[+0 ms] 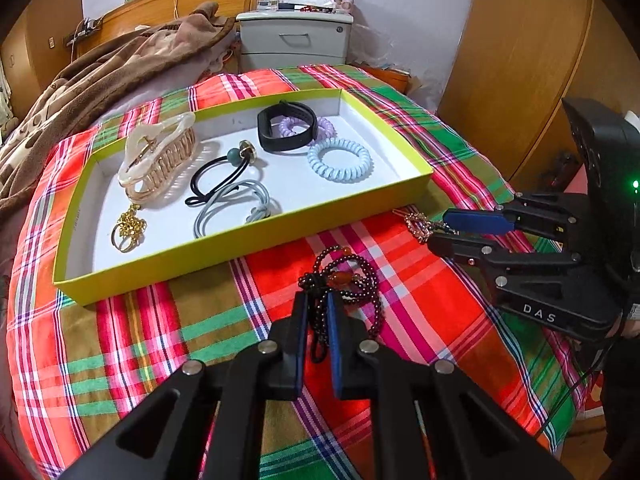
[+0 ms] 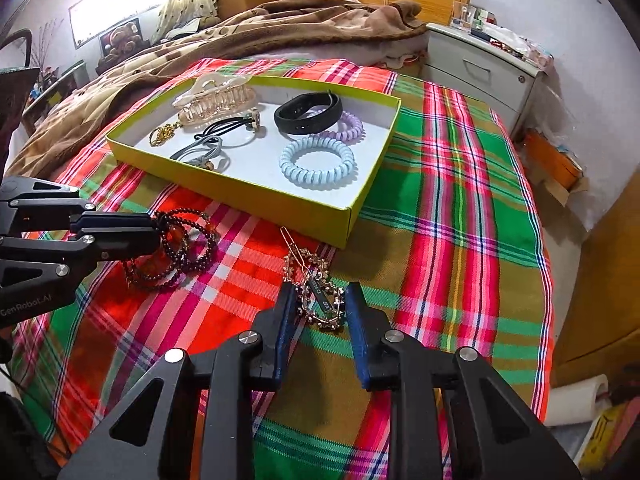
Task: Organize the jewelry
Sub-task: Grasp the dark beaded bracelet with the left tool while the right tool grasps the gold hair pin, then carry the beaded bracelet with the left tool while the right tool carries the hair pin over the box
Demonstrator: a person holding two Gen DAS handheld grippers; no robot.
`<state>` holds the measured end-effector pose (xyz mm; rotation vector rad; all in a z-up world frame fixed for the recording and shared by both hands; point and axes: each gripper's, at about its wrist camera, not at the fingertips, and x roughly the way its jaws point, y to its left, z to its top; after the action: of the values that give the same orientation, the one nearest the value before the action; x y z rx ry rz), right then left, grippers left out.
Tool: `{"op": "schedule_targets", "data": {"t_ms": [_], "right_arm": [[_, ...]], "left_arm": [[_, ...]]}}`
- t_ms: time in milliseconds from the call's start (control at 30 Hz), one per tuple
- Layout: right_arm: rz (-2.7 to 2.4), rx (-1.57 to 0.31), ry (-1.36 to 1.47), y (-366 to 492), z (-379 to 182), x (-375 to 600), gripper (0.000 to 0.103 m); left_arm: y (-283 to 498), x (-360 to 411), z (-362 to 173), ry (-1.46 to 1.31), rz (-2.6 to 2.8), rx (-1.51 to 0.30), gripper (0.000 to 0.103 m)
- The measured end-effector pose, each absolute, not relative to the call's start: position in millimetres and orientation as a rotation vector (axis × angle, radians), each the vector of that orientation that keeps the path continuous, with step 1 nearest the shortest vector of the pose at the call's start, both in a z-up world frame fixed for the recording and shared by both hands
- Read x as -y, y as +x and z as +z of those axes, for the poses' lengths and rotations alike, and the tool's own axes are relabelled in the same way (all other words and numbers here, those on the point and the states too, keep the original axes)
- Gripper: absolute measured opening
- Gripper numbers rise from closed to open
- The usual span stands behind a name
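Only right wrist view shows paper roll (image 2: 576,400).

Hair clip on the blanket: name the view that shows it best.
Right wrist view: the hair clip lies large and sharp between the right gripper's jaws. The left wrist view shows only its tip, small, near the frame's right side.

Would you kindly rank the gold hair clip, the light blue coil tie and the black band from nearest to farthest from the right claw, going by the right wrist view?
1. Gold hair clip: between the right claw's fingers, on the cloth.
2. Light blue coil tie: in the tray's near right part.
3. Black band: farther back in the tray.
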<state>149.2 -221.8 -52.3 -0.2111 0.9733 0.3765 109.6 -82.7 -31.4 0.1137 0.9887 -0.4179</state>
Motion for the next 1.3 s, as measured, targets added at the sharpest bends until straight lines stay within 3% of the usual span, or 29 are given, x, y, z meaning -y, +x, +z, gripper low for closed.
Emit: {"op": "schedule_targets", "data": {"t_ms": [867,1167,1200,1300], "right_arm": [[0.335,-0.860,-0.037,126,-14,240,0.026],[0.341,-0.805,-0.011,120,4,240,0.026],[0.342,-0.800,-0.008,119,6,239,0.026],[0.349,-0.788,-0.004,118,9,237,0.026]], "left_arm": [[103,65,15,0.084,-0.451,-0.856,0.004],[109,57,3,0.043,-0.497,-0.909,0.005],[109,59,0,0.044,-0.493,-0.919,0.007],[112,64,-12,0.040,-0.505,-0.951,0.030]]}}
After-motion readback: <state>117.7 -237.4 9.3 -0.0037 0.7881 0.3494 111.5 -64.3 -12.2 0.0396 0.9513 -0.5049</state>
